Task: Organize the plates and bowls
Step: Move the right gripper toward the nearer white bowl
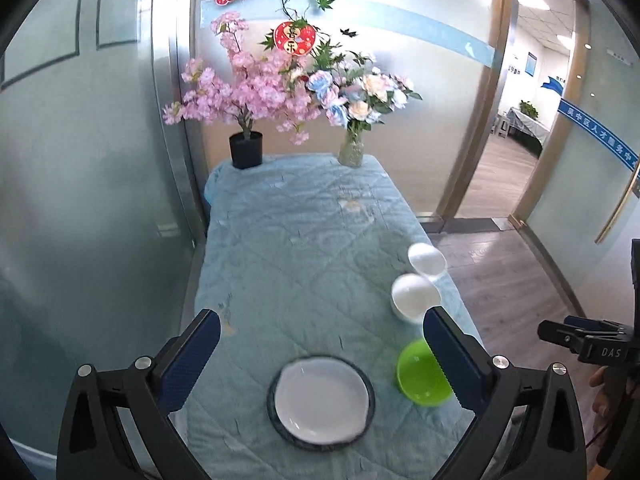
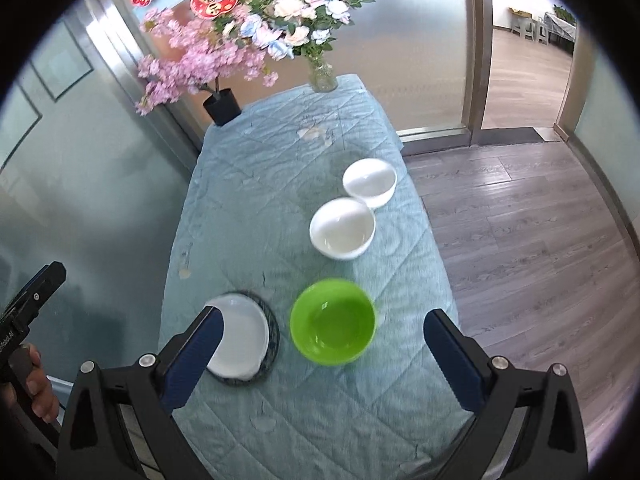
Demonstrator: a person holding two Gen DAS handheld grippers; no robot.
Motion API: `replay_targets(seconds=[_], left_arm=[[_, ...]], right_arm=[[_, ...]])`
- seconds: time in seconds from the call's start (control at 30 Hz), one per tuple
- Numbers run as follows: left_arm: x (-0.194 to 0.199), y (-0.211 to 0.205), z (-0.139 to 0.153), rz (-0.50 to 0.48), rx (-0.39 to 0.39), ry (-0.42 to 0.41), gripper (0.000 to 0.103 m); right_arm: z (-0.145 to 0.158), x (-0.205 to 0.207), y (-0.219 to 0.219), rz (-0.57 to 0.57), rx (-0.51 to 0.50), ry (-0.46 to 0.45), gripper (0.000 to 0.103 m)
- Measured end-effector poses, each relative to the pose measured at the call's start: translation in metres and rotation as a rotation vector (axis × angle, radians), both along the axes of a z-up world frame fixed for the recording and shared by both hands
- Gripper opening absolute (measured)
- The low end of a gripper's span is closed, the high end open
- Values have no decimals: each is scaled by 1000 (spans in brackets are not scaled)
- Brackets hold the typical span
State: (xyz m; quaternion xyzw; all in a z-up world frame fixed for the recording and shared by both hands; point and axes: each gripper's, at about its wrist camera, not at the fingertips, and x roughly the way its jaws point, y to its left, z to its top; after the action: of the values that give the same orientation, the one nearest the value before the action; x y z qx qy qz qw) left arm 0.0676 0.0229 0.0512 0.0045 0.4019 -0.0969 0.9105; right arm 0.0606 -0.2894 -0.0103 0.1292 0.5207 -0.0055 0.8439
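1. We see a white plate lying flat, face up, on a dark round mat at the near end of the table.
2. A green bowl sits upright just right of it; two white bowls stand touching beyond.
3. Our left gripper and right gripper tilt downward above the dishes, jaws wide apart, holding nothing.

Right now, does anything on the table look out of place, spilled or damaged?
Nothing is spilled or broken. The white plate sits off-centre on the dark mat. The teal tablecloth has pale worn patches. The green bowl and both white bowls stand upright and empty.
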Motion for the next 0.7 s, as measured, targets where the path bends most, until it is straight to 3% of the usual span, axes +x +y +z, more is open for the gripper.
replay_targets(seconds=[0.23, 0.47, 0.7], left_arm=[[61, -9, 26, -23, 15, -18, 102], [131, -33, 31, -81, 30, -8, 102], [203, -60, 14, -122, 50, 30, 102]], right_arm=[[25, 52, -16, 21, -56, -44, 101], [46, 104, -32, 39, -72, -95, 101], [31, 149, -55, 19, -14, -81, 101]])
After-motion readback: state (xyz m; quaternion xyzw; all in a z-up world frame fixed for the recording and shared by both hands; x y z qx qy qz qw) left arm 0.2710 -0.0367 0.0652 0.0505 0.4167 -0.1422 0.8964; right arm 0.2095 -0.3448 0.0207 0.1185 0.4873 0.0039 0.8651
